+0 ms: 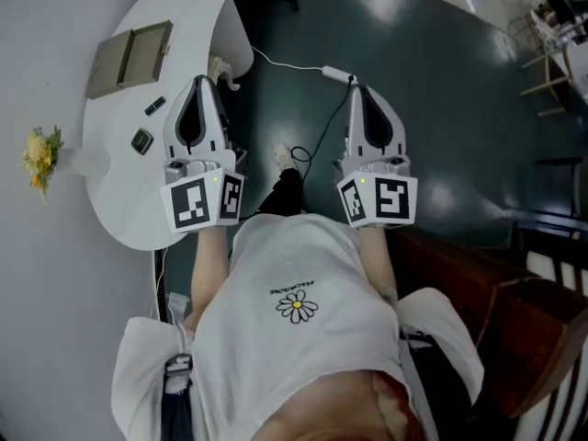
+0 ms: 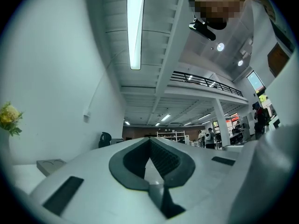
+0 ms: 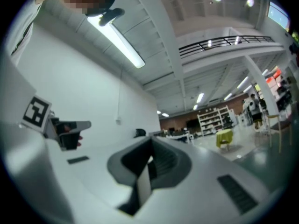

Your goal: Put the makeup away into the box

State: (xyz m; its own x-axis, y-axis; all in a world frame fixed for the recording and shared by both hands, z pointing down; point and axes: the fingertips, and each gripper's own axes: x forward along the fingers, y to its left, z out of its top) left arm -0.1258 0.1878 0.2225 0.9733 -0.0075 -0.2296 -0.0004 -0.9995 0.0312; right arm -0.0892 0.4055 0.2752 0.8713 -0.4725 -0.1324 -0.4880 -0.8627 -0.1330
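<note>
An olive box (image 1: 129,55) lies open on the white round table (image 1: 119,200) at the far left. Two small dark makeup items rest on the table nearer me: a slim one (image 1: 154,106) and a square compact (image 1: 141,141). My left gripper (image 1: 197,85) hangs over the table's right edge, shut and empty, pointing slightly upward. My right gripper (image 1: 361,90) is over the dark floor, also shut with nothing in it. In the left gripper view the shut jaws (image 2: 150,139) face the room, with the box (image 2: 51,164) low at the left. The right gripper view shows its gripper (image 3: 152,140) shut.
Yellow flowers (image 1: 41,154) stand in a white vase at the table's left side. A white cable (image 1: 294,65) runs across the dark floor past a small white object (image 1: 282,154). Dark wooden furniture (image 1: 514,310) stands at the right.
</note>
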